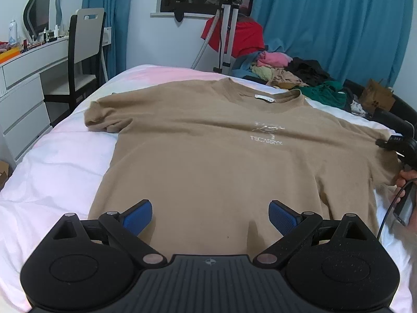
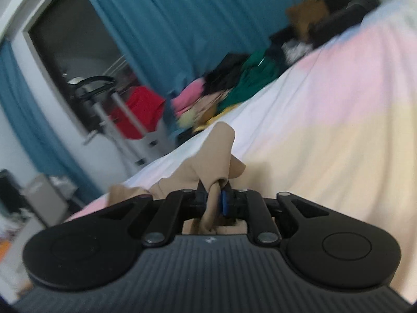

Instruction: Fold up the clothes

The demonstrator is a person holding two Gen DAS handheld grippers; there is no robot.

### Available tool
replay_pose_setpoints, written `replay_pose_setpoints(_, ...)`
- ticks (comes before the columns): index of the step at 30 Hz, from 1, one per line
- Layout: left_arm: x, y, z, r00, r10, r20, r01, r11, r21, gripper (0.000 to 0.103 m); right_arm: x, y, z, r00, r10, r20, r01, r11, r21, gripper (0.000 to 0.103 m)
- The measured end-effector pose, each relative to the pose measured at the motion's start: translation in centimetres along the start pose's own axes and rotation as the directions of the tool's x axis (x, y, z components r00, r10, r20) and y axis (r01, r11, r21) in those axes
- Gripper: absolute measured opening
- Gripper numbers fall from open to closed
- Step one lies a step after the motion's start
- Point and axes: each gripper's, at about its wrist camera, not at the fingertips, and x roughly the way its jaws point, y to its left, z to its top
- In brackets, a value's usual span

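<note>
A tan T-shirt lies spread flat, front up, on the white bed, collar away from me and a pale logo on the chest. My left gripper hovers open over the shirt's lower hem, blue pads wide apart with nothing between them. At the right edge of the left wrist view, the right gripper sits at the shirt's right sleeve, held by a hand. In the right wrist view, my right gripper is shut on a bunched fold of the tan sleeve, lifted off the bed. That view is blurred.
A heap of mixed clothes lies at the bed's far end, with a brown paper bag beside it. A metal stand with a red garment is by the window. A white dresser and a chair stand left of the bed.
</note>
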Motion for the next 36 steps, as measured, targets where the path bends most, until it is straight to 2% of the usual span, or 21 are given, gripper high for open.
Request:
replay_pose_setpoints(2,0.1,0.2,0.1,1.0,-0.002,0.003,0.002,1.0,-0.002,0.097,0.2,-0.8,0.1,0.997,-0.075,0.015,0.075,0.997,0.002,0.038)
replay_pose_setpoints(4,0.0,0.3,0.2,1.0,0.006,0.012,-0.006,1.0,0.001,0.097,-0.3,-2.0,0.2,0.992,-0.126,0.014,0.125,0.992,0.028,0.078)
replay_pose_setpoints(5,-0.1,0.4,0.3,1.0,0.009,0.017,-0.009,1.0,-0.001,0.097,-0.6,-2.5,0.3,0.991,-0.136,0.013,0.136,0.99,0.04,0.083)
replay_pose_setpoints(8,-0.4,0.6,0.6,0.999,0.014,0.032,-0.014,1.0,-0.008,0.097,-1.9,-2.2,0.3,0.993,-0.117,0.005,0.117,0.993,-0.009,0.084)
replay_pose_setpoints(10,-0.7,0.8,0.8,0.999,0.021,0.044,-0.021,1.0,-0.01,0.097,-3.5,-0.6,0.2,0.993,-0.121,-0.016,0.119,0.989,-0.092,0.084)
replay_pose_setpoints(11,-0.9,0.9,0.8,0.998,0.025,0.052,-0.024,1.0,-0.008,0.097,-4.8,0.3,0.1,0.993,-0.116,-0.034,0.111,0.986,-0.125,0.084)
replay_pose_setpoints(14,-1.8,1.1,0.9,0.997,0.032,0.077,-0.032,0.999,0.0,0.097,-9.8,2.3,-0.3,0.992,-0.075,-0.099,0.063,0.991,-0.12,0.084)
replay_pose_setpoints(17,-3.3,1.3,0.6,0.993,0.042,0.109,-0.044,0.999,0.017,0.097,-15.3,4.8,-2.3,0.971,0.037,-0.235,-0.071,0.988,-0.139,0.083)
replay_pose_setpoints(18,-3.9,1.5,0.6,0.992,0.045,0.116,-0.048,0.999,0.019,0.097,-16.9,5.7,-3.1,0.957,0.062,-0.284,-0.114,0.979,-0.172,0.083)
replay_pose_setpoints(20,-5.0,2.0,0.4,0.99,0.047,0.13,-0.05,0.999,0.02,0.097,-19.6,8.0,-5.1,0.913,0.076,-0.4,-0.188,0.95,-0.249,0.083)
replay_pose_setpoints(22,-5.9,2.5,0.1,0.987,0.052,0.15,-0.057,0.998,0.029,0.097,-22.2,10.2,-7.2,0.856,0.075,-0.511,-0.268,0.911,-0.315,0.082)
replay_pose_setpoints(24,-6.7,3.0,-0.1,0.984,0.069,0.164,-0.076,0.996,0.038,0.097,-24.8,12.5,-9.2,0.787,0.061,-0.614,-0.352,0.861,-0.366,0.079)
replay_pose_setpoints(27,-7.5,3.9,-0.3,0.982,0.096,0.16,-0.103,0.994,0.035,0.097,-26.7,14.3,-11.9,0.692,-0.03,-0.722,-0.38,0.835,-0.399,0.079)
replay_pose_setpoints(29,-8.0,4.4,-0.4,0.981,0.115,0.158,-0.121,0.992,0.033,0.097,-27.0,15.1,-13.5,0.643,-0.09,-0.76,-0.387,0.818,-0.425,0.079)
replay_pose_setpoints(32,-8.9,5.1,-0.6,0.977,0.138,0.161,-0.145,0.989,0.032,0.097,-26.9,16.0,-16.2,0.596,-0.215,-0.774,-0.386,0.768,-0.511,0.075)
replay_pose_setpoints(33,-9.3,5.2,-0.6,0.976,0.143,0.166,-0.15,0.988,0.033,0.097,-26.6,16.0,-16.9,0.574,-0.254,-0.778,-0.379,0.76,-0.528,0.06)
replay_pose_setpoints(34,-9.6,5.4,-0.6,0.974,0.148,0.171,-0.156,0.987,0.034,0.097,-26.3,16.0,-17.6,0.551,-0.292,-0.781,-0.371,0.753,-0.544,0.038)
replay_pose_setpoints(35,-9.7,5.6,-0.6,0.975,0.148,0.164,-0.154,0.988,0.026,0.097,-26.4,15.8,-18.0,0.536,-0.321,-0.781,-0.368,0.744,-0.558,0.026)
replay_pose_setpoints(36,-9.8,5.9,-0.6,0.977,0.148,0.156,-0.153,0.988,0.019,0.097,-26.6,15.9,-17.9,0.53,-0.339,-0.777,-0.37,0.732,-0.572,0.015)
